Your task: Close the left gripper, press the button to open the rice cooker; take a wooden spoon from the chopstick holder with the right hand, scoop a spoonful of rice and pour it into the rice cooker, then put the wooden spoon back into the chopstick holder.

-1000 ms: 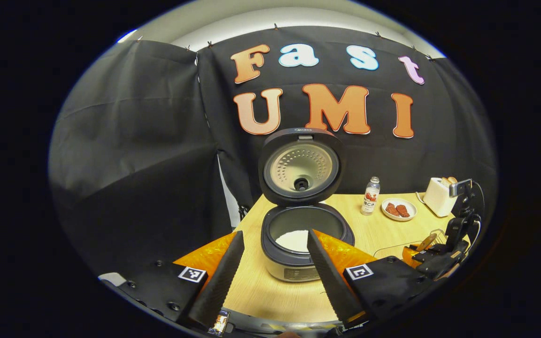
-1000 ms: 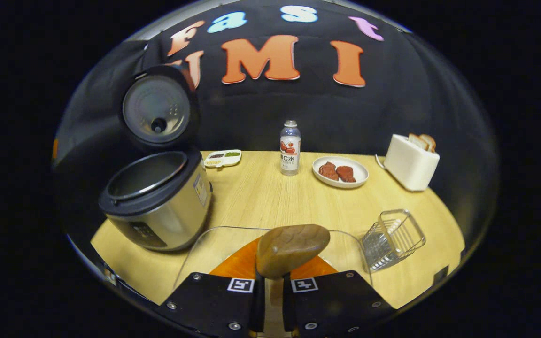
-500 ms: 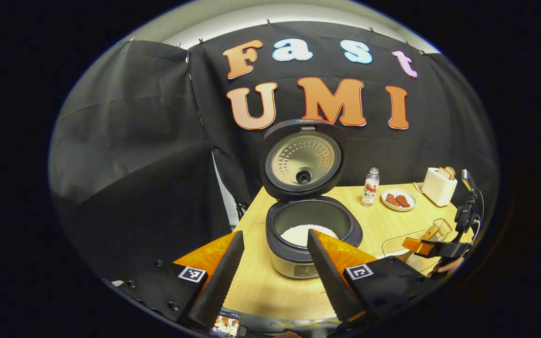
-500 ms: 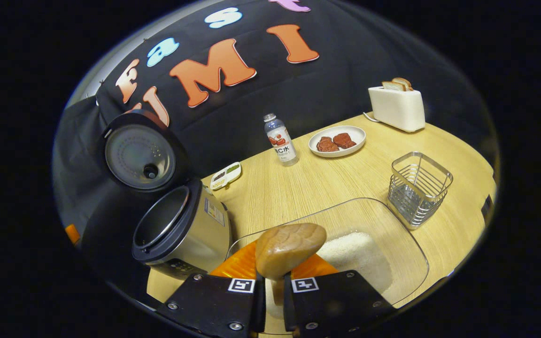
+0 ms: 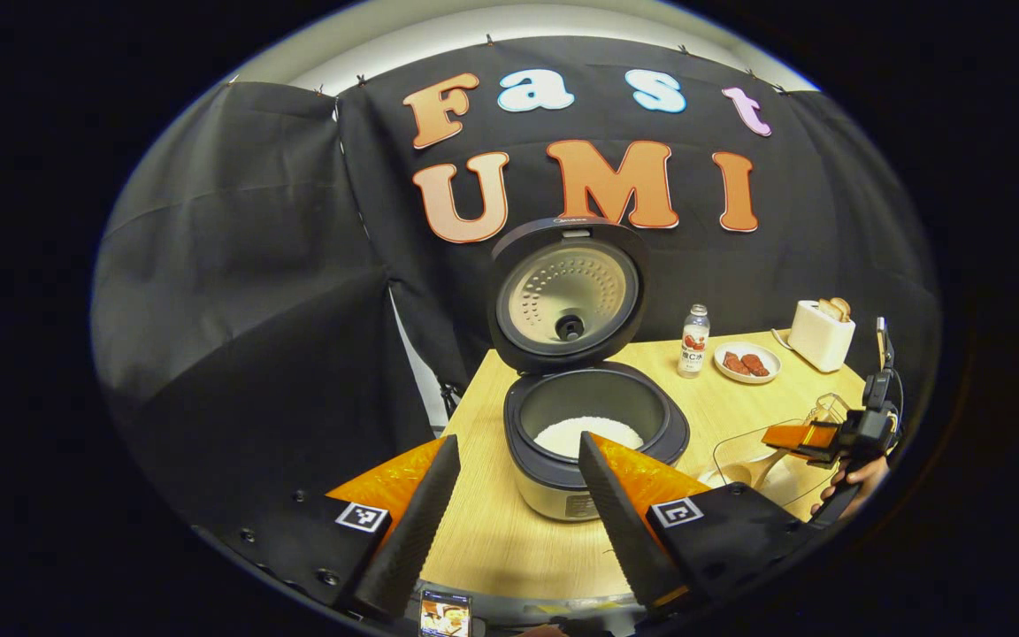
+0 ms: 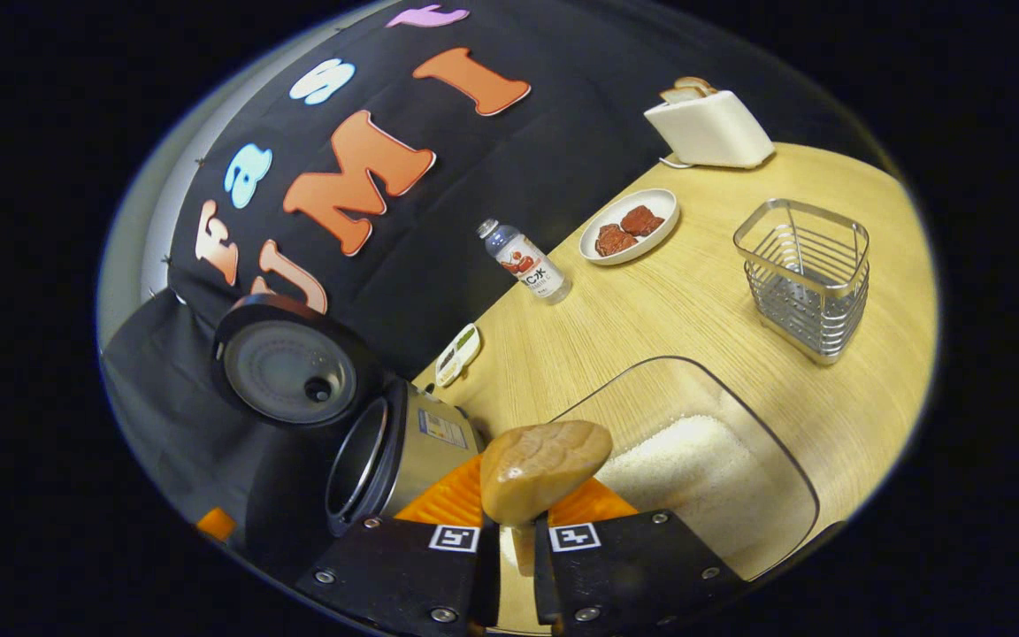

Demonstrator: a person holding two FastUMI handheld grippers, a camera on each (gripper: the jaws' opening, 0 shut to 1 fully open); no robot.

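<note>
The rice cooker (image 5: 593, 425) stands open, its lid (image 5: 567, 296) upright, with white rice (image 5: 587, 433) in the pot. My left gripper (image 5: 514, 531) hovers open in front of it, holding nothing. My right gripper (image 6: 514, 541) is shut on the handle of the wooden spoon (image 6: 545, 469), whose rounded bowl hangs over the clear container (image 6: 788, 482) of rice (image 6: 686, 460). In the left gripper view the right gripper (image 5: 828, 435) sits tilted above that container (image 5: 739, 451), with a hand (image 5: 854, 473) behind it. The wire chopstick holder (image 6: 803, 274) stands empty beyond the container.
At the back of the wooden table (image 6: 651, 310) are a bottle (image 6: 523, 261), a plate of red pieces (image 6: 629, 226), a white toaster (image 6: 708, 128) and a small dish (image 6: 458, 354). The open cooker (image 6: 394, 451) stands just left of the container.
My right gripper has rolled and swung with the spoon from beside the cooker to above the rice container. The left gripper has stayed open and shifted only slightly.
</note>
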